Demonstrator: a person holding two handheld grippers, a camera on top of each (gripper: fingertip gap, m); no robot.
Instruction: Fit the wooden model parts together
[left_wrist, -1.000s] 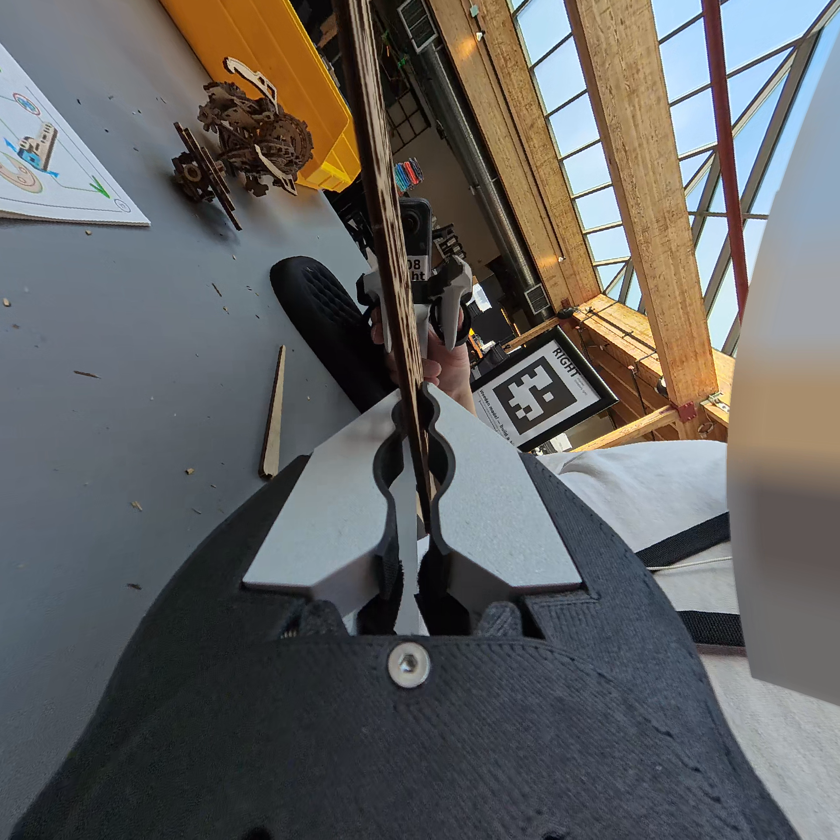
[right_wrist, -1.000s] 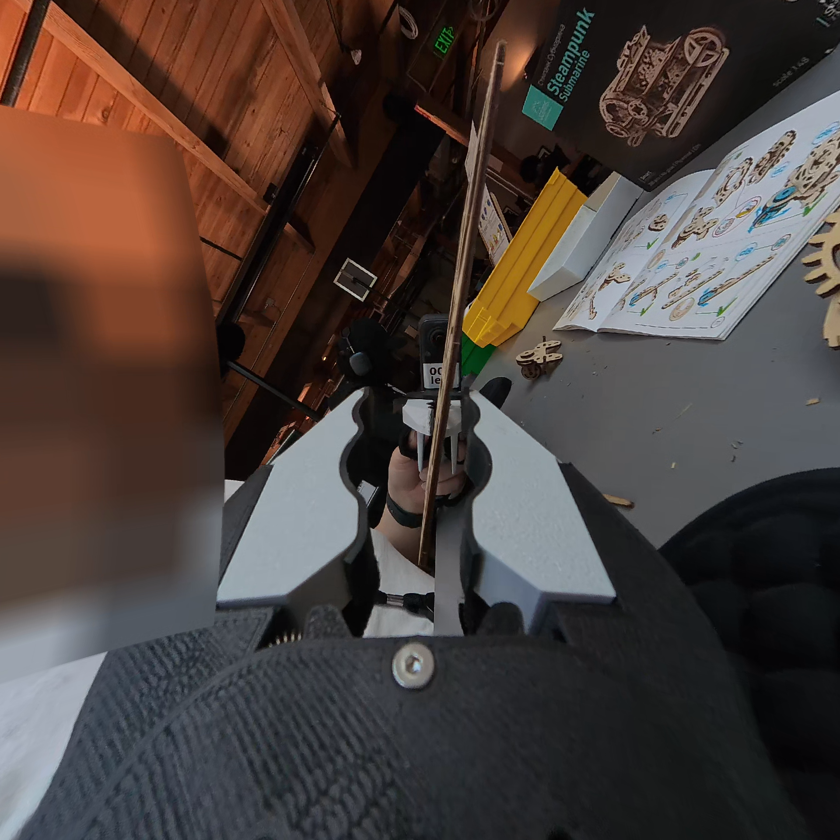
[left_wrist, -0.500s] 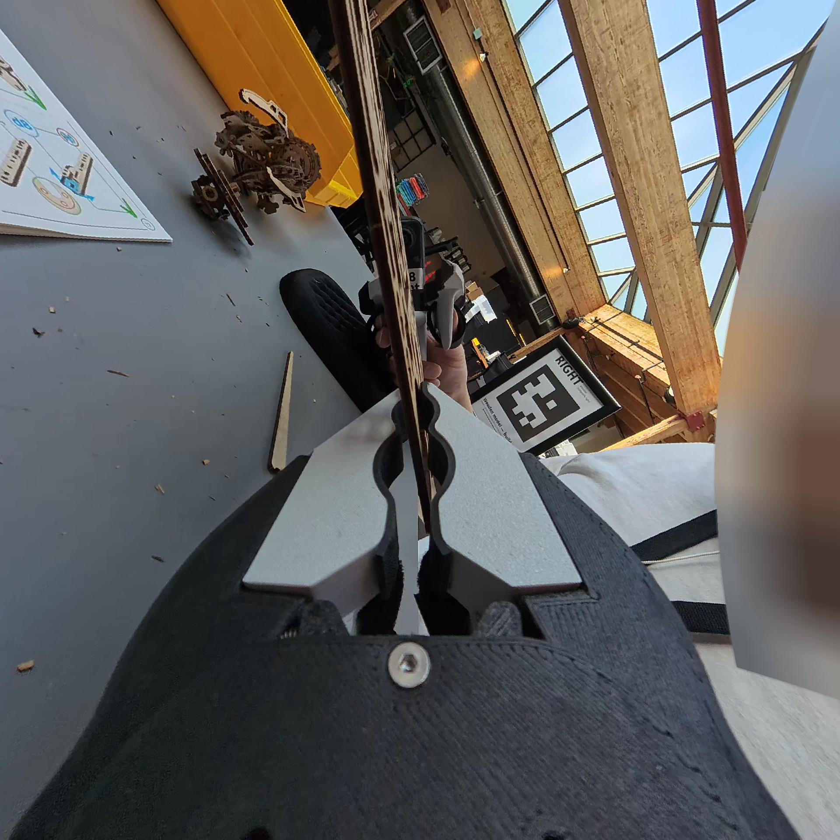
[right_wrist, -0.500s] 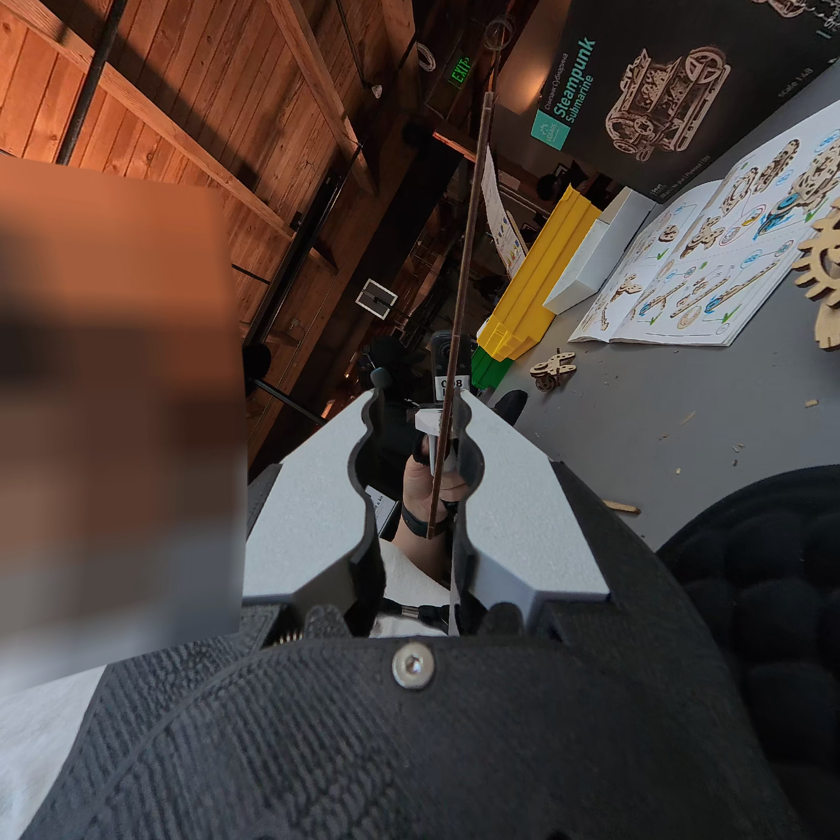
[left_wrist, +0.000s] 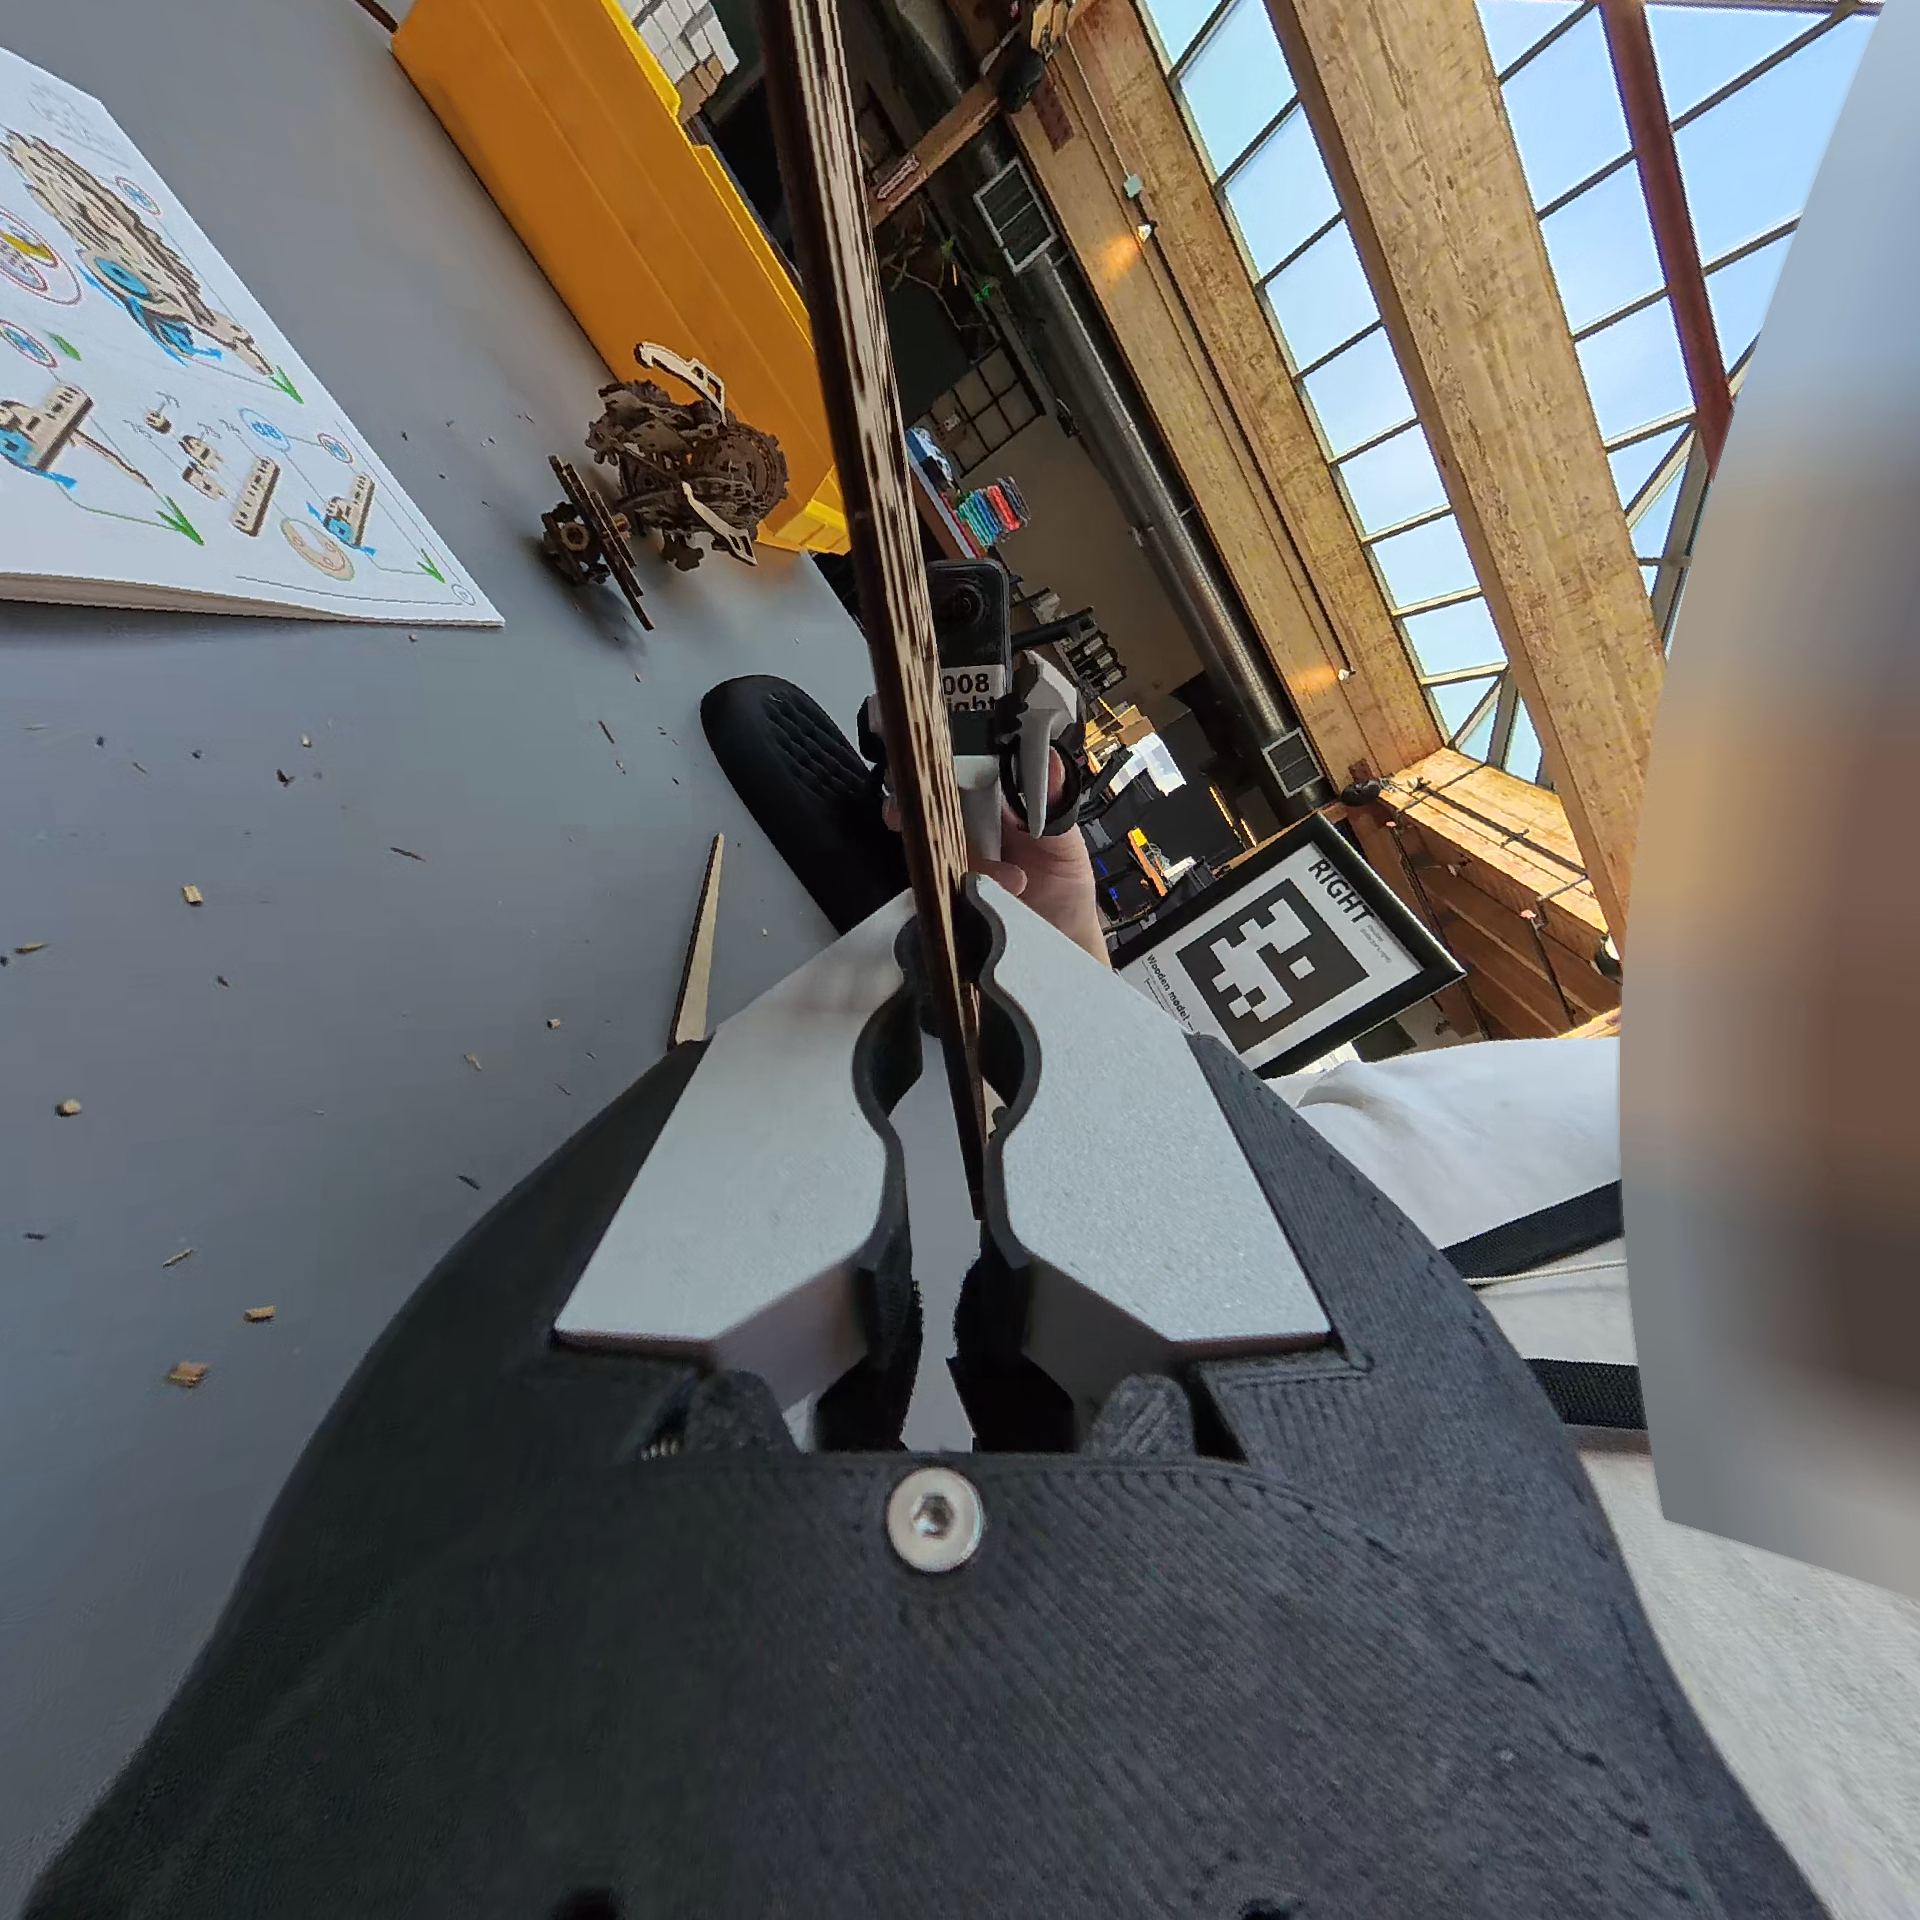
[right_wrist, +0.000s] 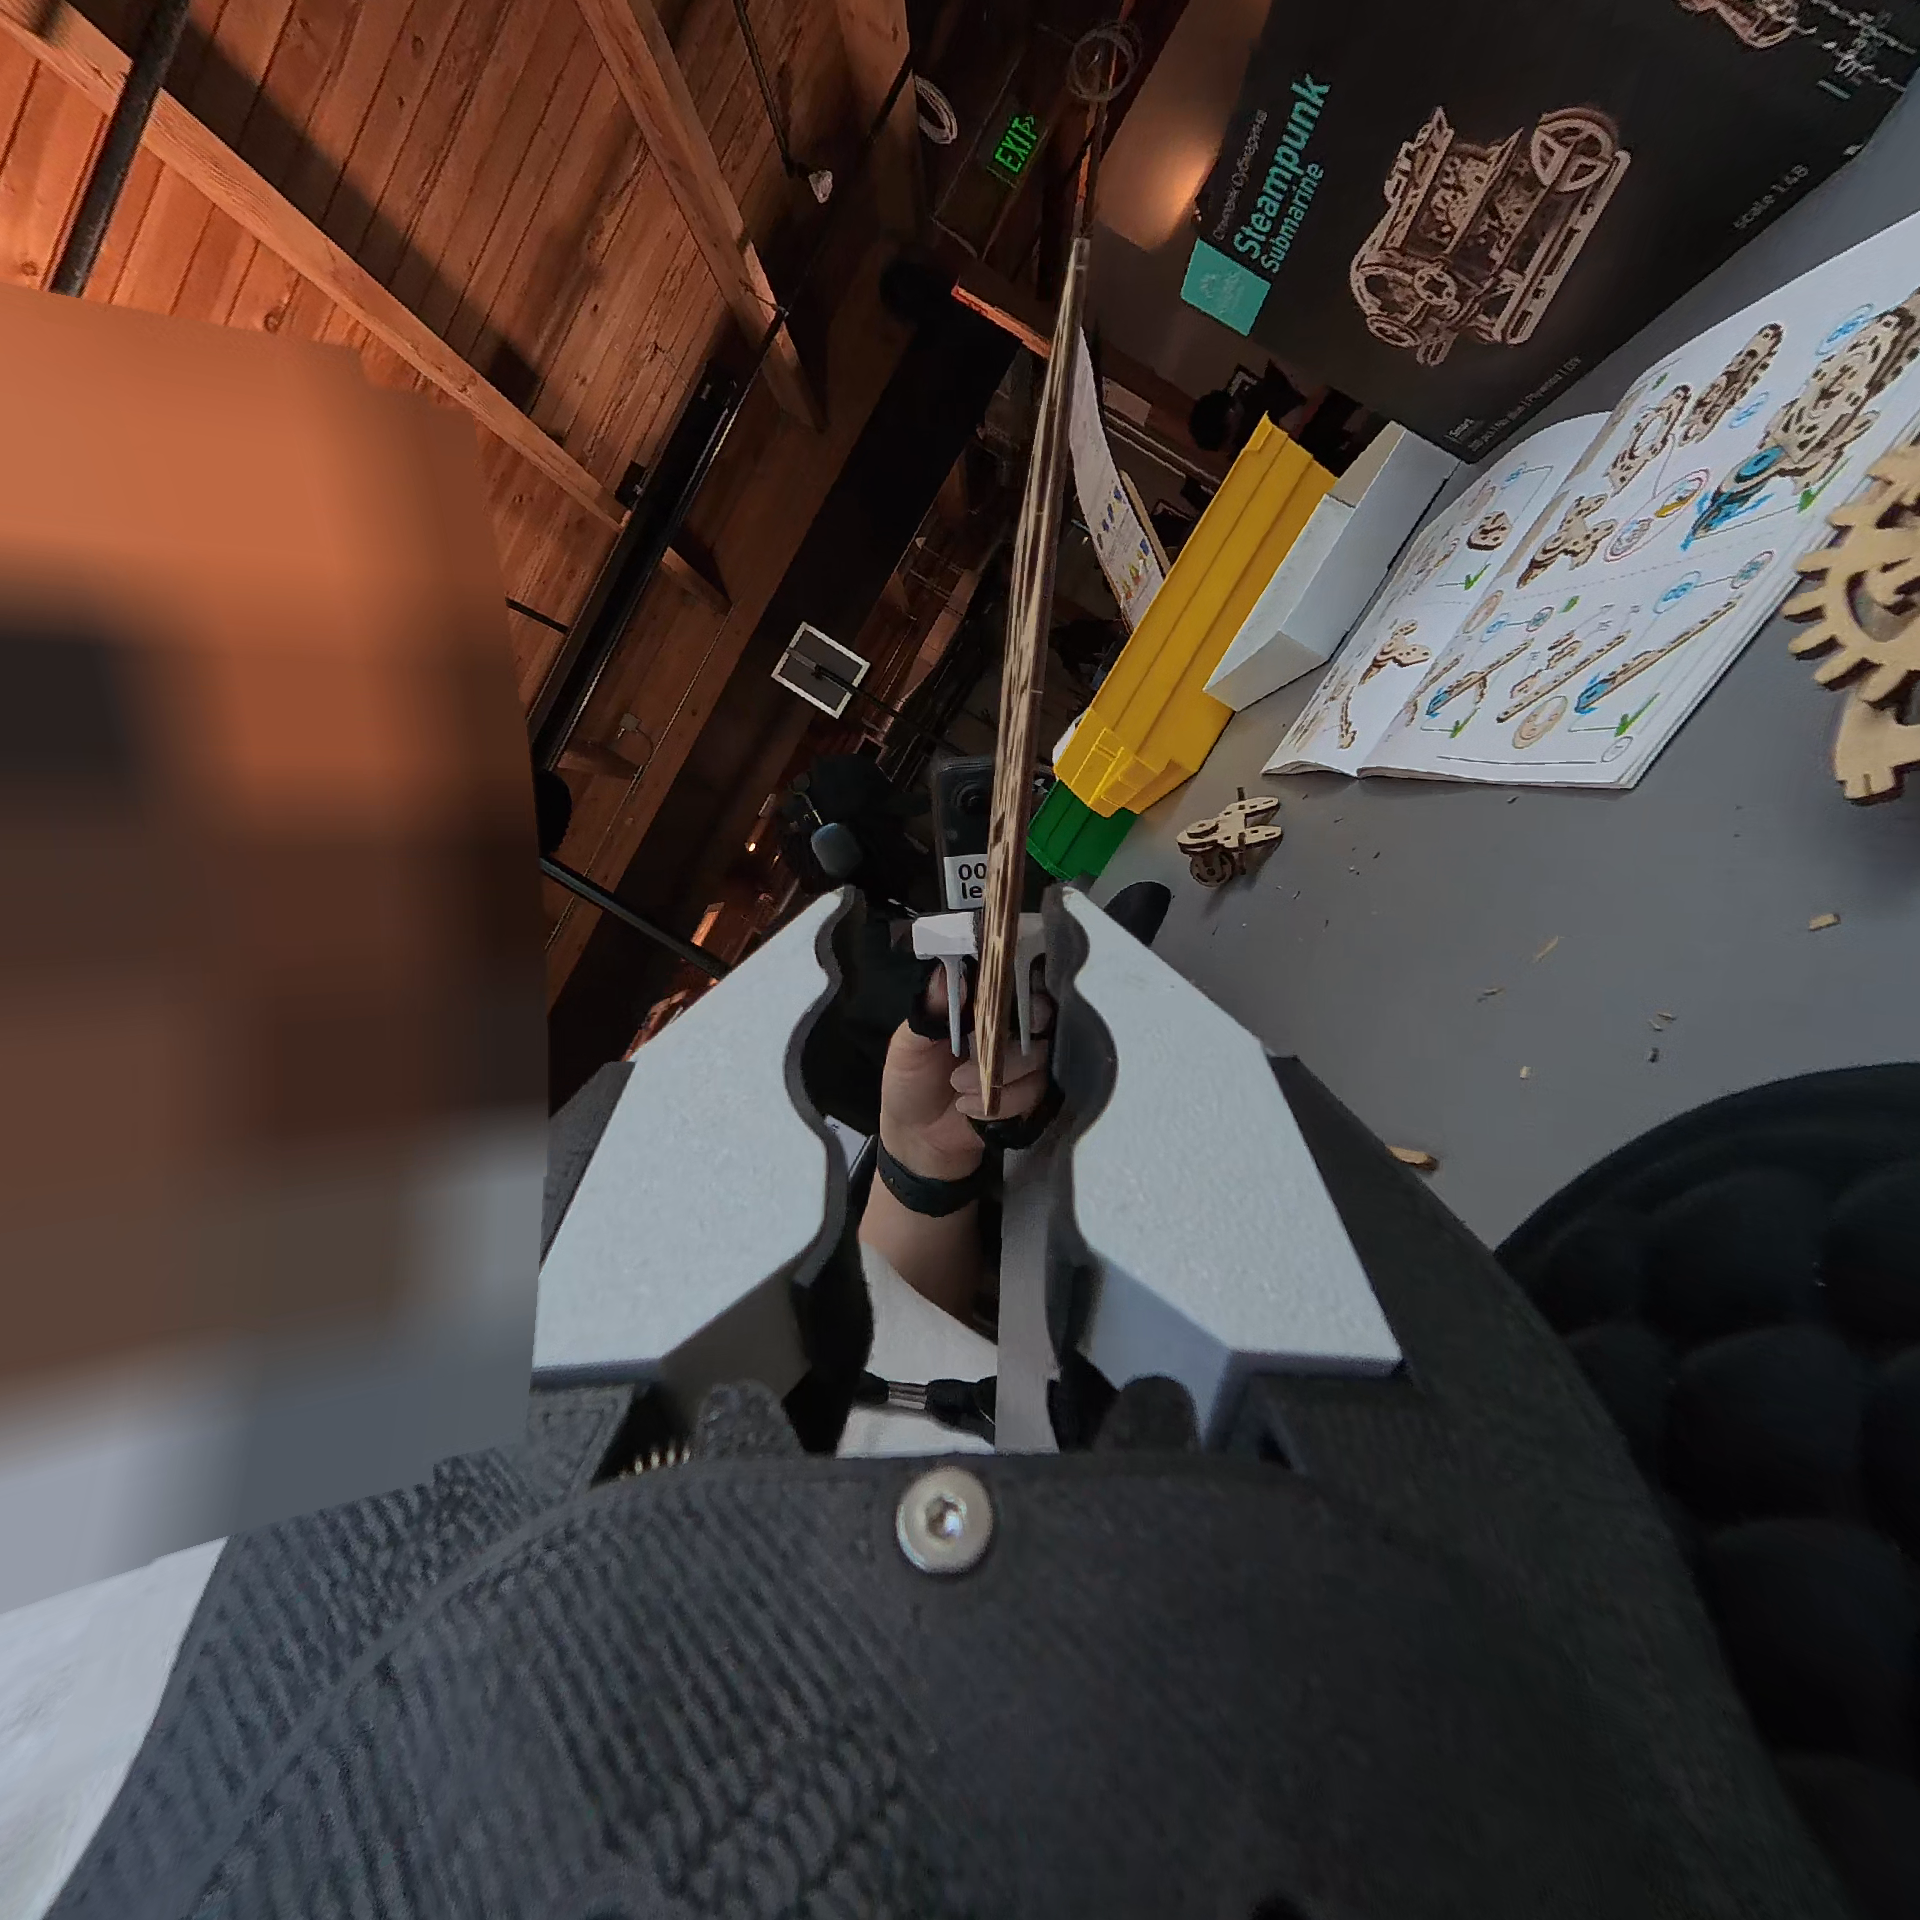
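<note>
My left gripper (left_wrist: 945, 914) is shut on a thin wooden sheet (left_wrist: 883, 499), seen edge-on and rising out of the top of the left wrist view. In the right wrist view the same sheet (right_wrist: 1023, 665) stands edge-on between my right gripper's (right_wrist: 945, 914) fingers, close to the right-hand one. Those jaws are wide apart. I cannot tell if the sheet touches them. Each gripper faces the other: the right one (left_wrist: 1013, 727) shows behind the sheet, and the left one (right_wrist: 971, 935) shows far off on the sheet's lower end. A part-built wooden model (left_wrist: 675, 488) sits on the grey table (left_wrist: 312, 935).
An open instruction booklet (left_wrist: 156, 436) (right_wrist: 1558, 623), a yellow bin (left_wrist: 623, 229) (right_wrist: 1195, 623), a black box (right_wrist: 1507, 208) and a white box (right_wrist: 1320, 582) line the table's far side. A wooden gear (right_wrist: 1860, 644), a small wooden part (right_wrist: 1231, 847), a wooden sliver (left_wrist: 701, 945) and a black pad (left_wrist: 800, 779) lie nearer. To the part-built wooden model (left_wrist: 675, 488): right tips about 15 cm, left tips about 30 cm.
Both grippers have swung a little, so more of the booklet shows. In the right wrist view the sheet's lower end now reaches less far between the fingers. The left gripper's hold is unchanged.
</note>
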